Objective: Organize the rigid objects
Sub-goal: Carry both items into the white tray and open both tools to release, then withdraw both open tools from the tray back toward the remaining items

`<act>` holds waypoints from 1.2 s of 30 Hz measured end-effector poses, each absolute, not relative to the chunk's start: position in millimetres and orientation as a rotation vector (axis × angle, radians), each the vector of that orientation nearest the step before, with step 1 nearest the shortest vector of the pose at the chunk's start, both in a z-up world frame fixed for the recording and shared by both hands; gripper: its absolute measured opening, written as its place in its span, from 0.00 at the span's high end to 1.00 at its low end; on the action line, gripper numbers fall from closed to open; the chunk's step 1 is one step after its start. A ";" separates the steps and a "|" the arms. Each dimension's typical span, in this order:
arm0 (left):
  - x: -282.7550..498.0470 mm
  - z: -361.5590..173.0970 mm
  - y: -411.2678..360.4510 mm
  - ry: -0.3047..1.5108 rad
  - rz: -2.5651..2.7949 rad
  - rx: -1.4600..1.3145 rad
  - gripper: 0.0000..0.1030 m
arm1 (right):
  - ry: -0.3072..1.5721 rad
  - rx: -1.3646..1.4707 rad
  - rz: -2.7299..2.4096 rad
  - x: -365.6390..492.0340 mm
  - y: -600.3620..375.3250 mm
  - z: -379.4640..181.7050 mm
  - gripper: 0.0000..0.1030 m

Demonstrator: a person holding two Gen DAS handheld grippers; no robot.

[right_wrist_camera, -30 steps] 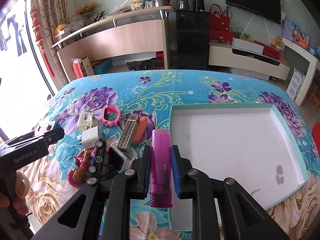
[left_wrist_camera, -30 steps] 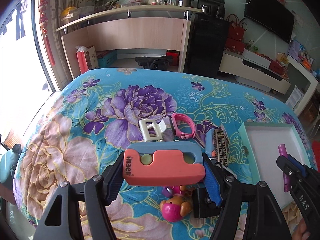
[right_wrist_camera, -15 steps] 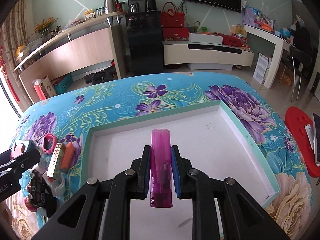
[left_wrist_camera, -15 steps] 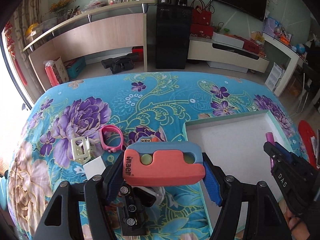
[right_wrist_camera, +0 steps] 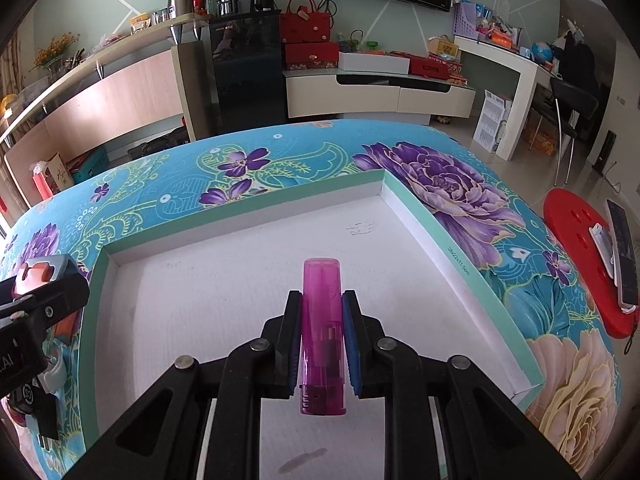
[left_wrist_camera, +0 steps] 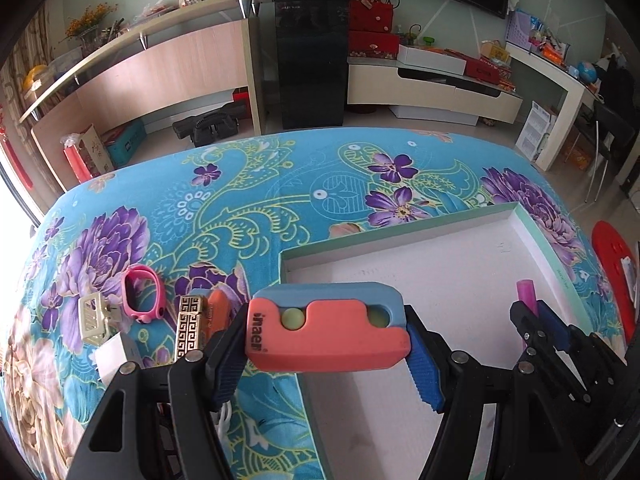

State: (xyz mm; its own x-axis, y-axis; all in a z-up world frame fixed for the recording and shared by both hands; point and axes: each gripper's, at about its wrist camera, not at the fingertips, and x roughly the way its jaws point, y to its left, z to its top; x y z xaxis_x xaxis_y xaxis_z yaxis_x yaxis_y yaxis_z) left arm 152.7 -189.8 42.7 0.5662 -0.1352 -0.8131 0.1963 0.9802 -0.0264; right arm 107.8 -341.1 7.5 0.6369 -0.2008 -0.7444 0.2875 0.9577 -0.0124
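Both your hand-held grippers have swung from the clutter to the white tray (right_wrist_camera: 436, 240): left hand-held gripper (left_wrist_camera: 326, 354) clamps the coral-and-blue block (left_wrist_camera: 326, 328) at its lower-left corner, right hand-held gripper (right_wrist_camera: 322, 340) pinches the purple lighter (right_wrist_camera: 322, 332) mid-frame. Release comes next.

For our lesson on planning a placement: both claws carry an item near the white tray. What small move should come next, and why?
Probably lower the right claw and release the purple lighter onto the white tray. It already hangs over bare tray floor, whereas the left claw's coral-and-blue block still straddles the tray's near edge.
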 end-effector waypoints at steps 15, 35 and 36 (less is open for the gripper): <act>156.4 23.5 -214.7 0.985 -0.212 0.088 0.29 | 0.864 0.123 -0.338 104.1 -358.2 1.2 0.80; 134.2 47.0 -140.0 0.906 -0.020 -0.048 0.00 | 0.858 0.033 -0.257 105.3 -332.5 11.6 0.28; 132.6 47.5 -134.5 0.901 -0.002 -0.046 0.00 | 0.856 0.031 -0.246 105.9 -329.7 12.5 0.23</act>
State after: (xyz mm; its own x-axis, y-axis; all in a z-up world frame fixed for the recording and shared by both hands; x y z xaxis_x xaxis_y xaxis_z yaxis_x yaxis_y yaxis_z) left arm 132.6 -134.5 47.5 0.6205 -0.0213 -0.7839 -0.0175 0.9990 -0.0410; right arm 105.9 -329.7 12.5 0.6292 -0.2023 -0.7505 0.2274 0.9712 -0.0712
